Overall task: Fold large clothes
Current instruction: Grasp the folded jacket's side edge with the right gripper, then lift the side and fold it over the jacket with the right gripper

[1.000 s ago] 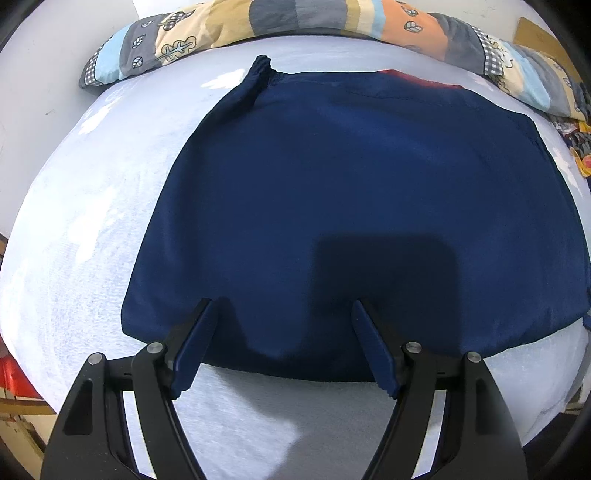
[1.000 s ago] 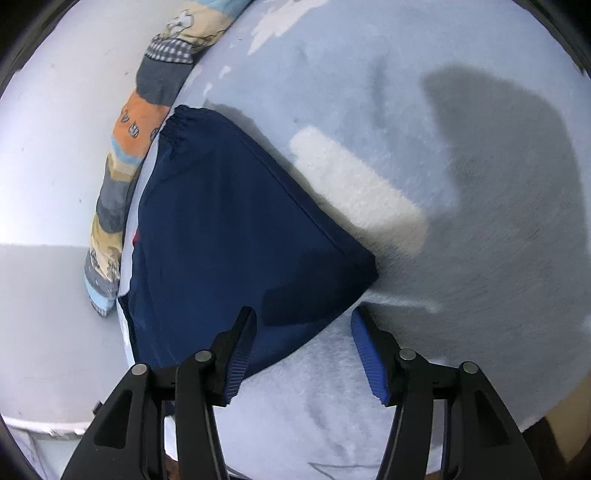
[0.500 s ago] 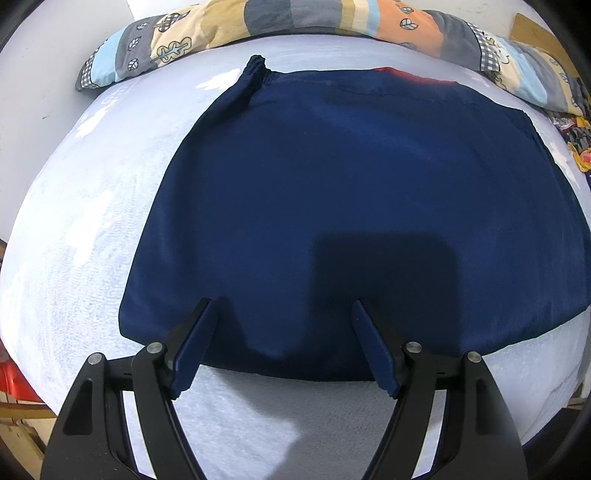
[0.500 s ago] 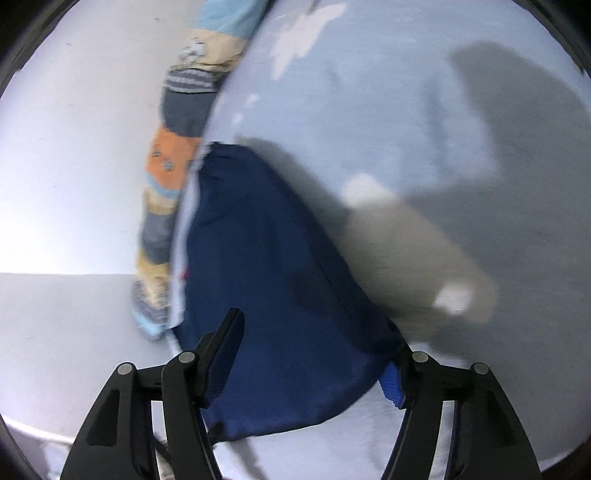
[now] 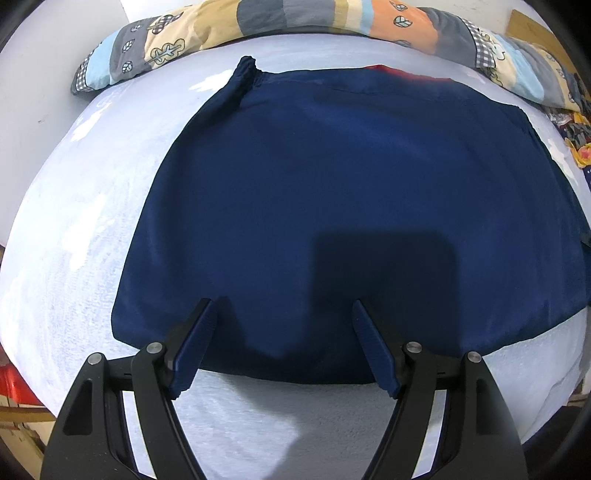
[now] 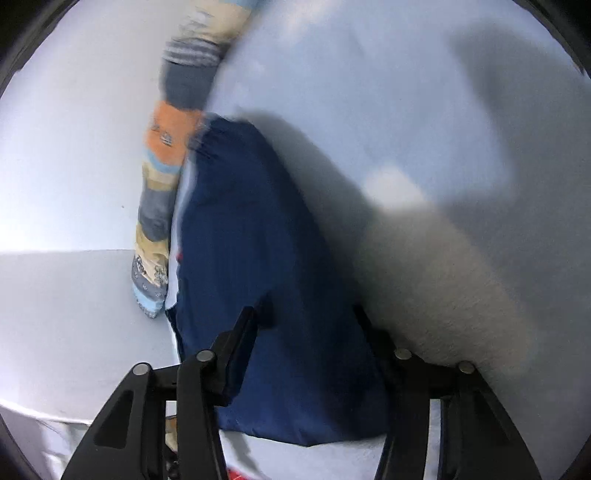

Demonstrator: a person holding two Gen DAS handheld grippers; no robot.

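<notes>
A large navy blue garment (image 5: 332, 192) lies spread flat on a pale bed (image 5: 81, 206), with a gathered cuff at its far left corner and a strip of red at its far edge. My left gripper (image 5: 282, 314) is open, its fingers over the garment's near hem. In the right wrist view the same garment (image 6: 251, 236) runs away from me, blurred. My right gripper (image 6: 303, 317) is open, with the garment's near corner lying between its fingers.
A patchwork quilt roll (image 5: 303, 18) lies along the bed's far edge, also seen in the right wrist view (image 6: 166, 155). A white wall (image 6: 74, 147) stands beside the bed. Something red (image 5: 14, 384) sits below the bed's left edge.
My right gripper has moved forward over the garment's corner, which now lies between its fingers. The left gripper has barely moved.
</notes>
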